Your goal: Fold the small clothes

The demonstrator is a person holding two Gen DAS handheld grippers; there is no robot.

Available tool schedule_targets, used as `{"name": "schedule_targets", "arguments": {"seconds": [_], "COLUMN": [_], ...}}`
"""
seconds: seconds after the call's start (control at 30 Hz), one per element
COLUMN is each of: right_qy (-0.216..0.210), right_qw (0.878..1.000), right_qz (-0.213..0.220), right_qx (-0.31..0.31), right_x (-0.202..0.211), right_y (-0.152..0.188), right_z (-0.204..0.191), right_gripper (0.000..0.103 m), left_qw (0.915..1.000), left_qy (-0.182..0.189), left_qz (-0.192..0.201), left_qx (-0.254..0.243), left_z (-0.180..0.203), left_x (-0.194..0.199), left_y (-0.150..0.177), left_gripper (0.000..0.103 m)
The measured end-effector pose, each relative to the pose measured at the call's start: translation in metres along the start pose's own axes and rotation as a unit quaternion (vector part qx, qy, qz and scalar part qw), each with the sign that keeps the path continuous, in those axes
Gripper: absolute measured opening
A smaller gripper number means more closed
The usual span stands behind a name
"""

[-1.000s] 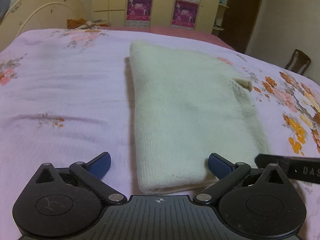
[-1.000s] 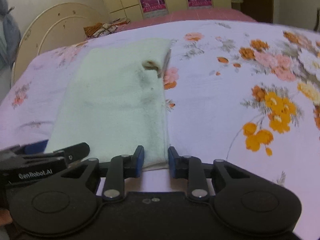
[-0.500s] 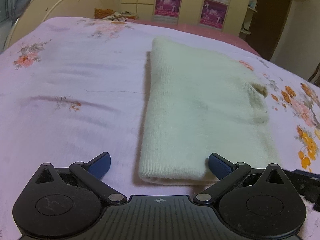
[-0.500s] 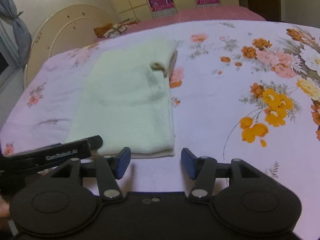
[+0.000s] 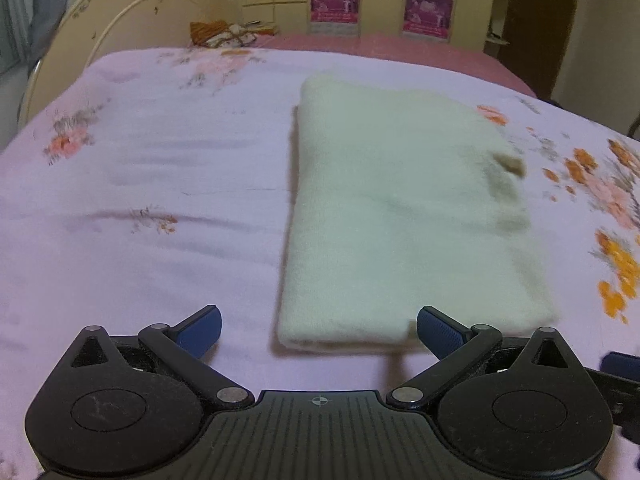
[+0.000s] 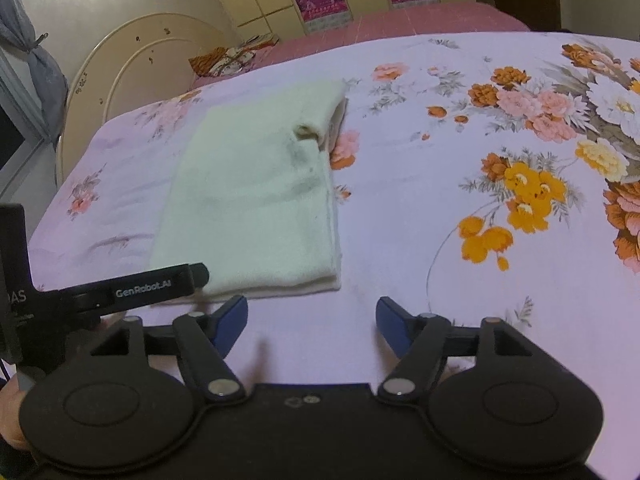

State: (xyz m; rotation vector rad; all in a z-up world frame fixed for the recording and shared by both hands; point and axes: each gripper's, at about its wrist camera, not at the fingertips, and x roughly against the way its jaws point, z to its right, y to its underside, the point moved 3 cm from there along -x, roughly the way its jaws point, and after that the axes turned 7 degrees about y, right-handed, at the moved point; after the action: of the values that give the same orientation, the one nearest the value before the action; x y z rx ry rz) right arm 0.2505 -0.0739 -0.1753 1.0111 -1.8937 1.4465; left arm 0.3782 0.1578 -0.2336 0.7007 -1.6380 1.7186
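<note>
One bed (image 5: 152, 184) under a lilac flowered sheet is carrying the single cream knit garment (image 5: 396, 208), which is lying flat as a tidy layered rectangle just ahead of both pairs of tongs, so the folding of this piece is looking finished or nearly so, with perhaps one more fold or a move aside left to judge. The left tongs (image 5: 318, 330) are standing spread wide and empty just short of its near edge. The right tongs (image 6: 310, 322) are opening with nothing between them, the garment's near right corner sitting just beyond.
</note>
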Motion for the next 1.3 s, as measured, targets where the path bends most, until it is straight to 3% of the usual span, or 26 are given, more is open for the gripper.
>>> {"name": "schedule_targets", "arguments": {"seconds": [0.17, 0.33, 0.5, 0.77, 1.0, 1.3], "right_qy": [-0.014, 0.0, 0.037, 0.057, 0.055, 0.051], "right_qw": [1.0, 0.999, 0.988, 0.973, 0.97, 0.968], "right_qz": [-0.006, -0.004, 0.083, 0.182, 0.213, 0.225], "right_qx": [0.009, 0.049, 0.128, 0.128, 0.105, 0.097], "right_x": [0.026, 0.077, 0.153, 0.249, 0.287, 0.307], "right_y": [0.003, 0.012, 0.03, 0.061, 0.083, 0.099], "right_z": [-0.007, -0.018, -0.031, -0.024, -0.011, -0.003], "right_gripper": [0.078, 0.084, 0.085, 0.087, 0.088, 0.089], "left_qw": [0.9987, 0.9979, 0.9974, 0.9959, 0.9938, 0.993], "left_qy": [-0.017, -0.004, -0.006, -0.01, -0.008, -0.006], "left_qz": [0.028, 0.057, 0.066, 0.09, 0.111, 0.118], "left_qx": [-0.039, -0.03, -0.026, 0.0, -0.006, -0.002], "left_z": [0.013, 0.019, 0.025, 0.036, 0.053, 0.066], "left_x": [0.06, 0.137, 0.204, 0.292, 0.34, 0.362], "left_y": [0.001, 0.014, 0.038, 0.081, 0.109, 0.127], "left_gripper": [0.103, 0.103, 0.103, 0.103, 0.103, 0.103]}}
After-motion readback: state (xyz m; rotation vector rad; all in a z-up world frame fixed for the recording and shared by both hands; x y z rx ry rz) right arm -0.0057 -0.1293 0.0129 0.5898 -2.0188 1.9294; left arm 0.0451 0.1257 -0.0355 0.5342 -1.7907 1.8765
